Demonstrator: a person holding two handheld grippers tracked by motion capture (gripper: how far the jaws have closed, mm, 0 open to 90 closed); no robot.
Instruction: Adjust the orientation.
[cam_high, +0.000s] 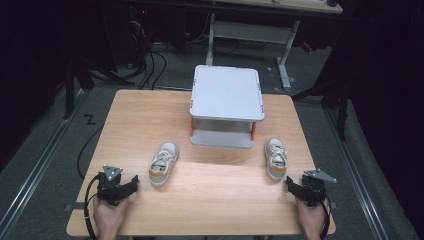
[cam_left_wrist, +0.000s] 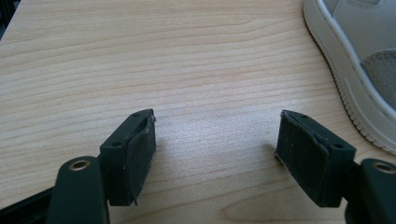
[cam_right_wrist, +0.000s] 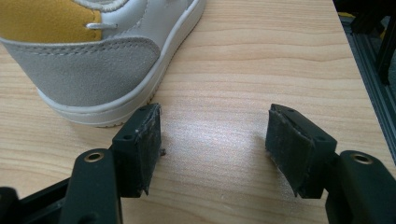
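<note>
Wooden table (cam_high: 210, 200): left gripper (cam_high: 131, 182), right gripper (cam_high: 290, 184) rest low near shoes (cam_high: 163, 163), fingers wide apart (nothing held).

The table (cam_high: 210, 200) is pale wood-grain laminate, smooth with a soft sheen. Each small shoe, the left shoe (cam_high: 163, 163) and the right shoe (cam_high: 275, 158), has a smooth white leather-like upper, a matt grey suede-like heel patch, a ribbed rubbery sole and woven laces. The two-tier shelf (cam_high: 226, 93) looks like matt grey plastic, while the gripper pads (cam_left_wrist: 141, 154) are rough, frayed black rubber on hard matt plastic.
</note>
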